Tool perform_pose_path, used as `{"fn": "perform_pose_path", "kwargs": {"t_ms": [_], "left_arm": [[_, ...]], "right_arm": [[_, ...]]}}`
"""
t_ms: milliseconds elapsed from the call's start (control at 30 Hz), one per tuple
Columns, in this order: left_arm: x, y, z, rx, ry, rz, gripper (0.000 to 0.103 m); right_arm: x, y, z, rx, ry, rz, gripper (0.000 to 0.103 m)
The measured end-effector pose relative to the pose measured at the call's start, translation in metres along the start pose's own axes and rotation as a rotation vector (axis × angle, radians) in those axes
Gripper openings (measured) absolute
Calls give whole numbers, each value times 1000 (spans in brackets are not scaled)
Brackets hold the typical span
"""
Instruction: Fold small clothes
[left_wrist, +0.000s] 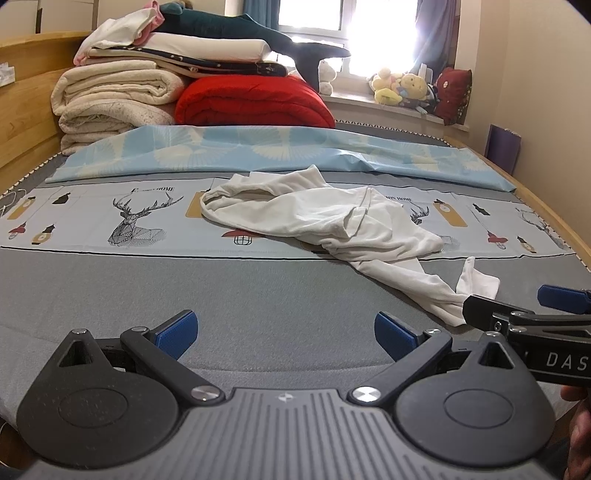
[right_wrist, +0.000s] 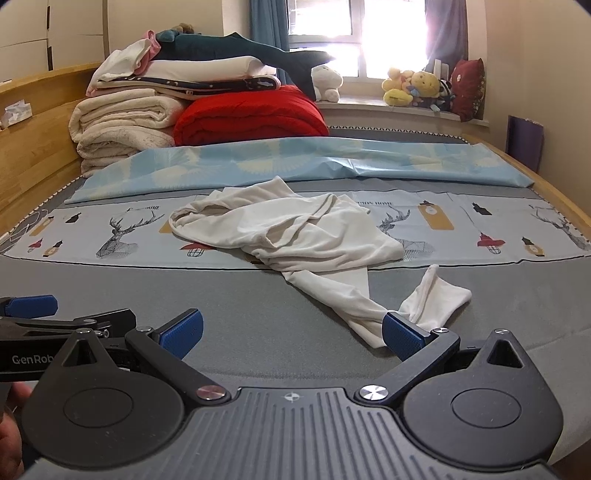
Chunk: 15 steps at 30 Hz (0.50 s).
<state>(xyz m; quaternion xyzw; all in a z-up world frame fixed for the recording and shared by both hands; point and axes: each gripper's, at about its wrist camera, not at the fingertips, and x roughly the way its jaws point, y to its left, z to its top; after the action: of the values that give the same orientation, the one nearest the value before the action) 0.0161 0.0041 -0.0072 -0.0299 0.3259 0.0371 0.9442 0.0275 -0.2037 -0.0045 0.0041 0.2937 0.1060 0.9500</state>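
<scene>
Bed (right_wrist: 258, 325), grey cover.
On it: deer-print sheet (right_wrist: 110, 236), blue sheet (right_wrist: 295, 158), white garment (right_wrist: 295, 229) crumpled mid-bed, folded blankets (right_wrist: 122, 125) at back.

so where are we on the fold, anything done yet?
Nothing folded yet. The white garment lies crumpled across the deer-print sheet and grey mattress, one long end trailing toward the cameras. In hand: nothing; the left gripper and right gripper both have jaws open, the right one nearest that trailing end. Left: grasp it, spread it flat, then every fold.
</scene>
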Motion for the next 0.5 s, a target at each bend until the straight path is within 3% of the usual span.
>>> {"fn": "perform_pose_path", "kwargs": {"t_ms": [500], "left_arm": [[2, -1, -1, -4, 19, 4, 102]], "right_arm": [[-3, 4, -2, -29, -44, 23, 102]]}}
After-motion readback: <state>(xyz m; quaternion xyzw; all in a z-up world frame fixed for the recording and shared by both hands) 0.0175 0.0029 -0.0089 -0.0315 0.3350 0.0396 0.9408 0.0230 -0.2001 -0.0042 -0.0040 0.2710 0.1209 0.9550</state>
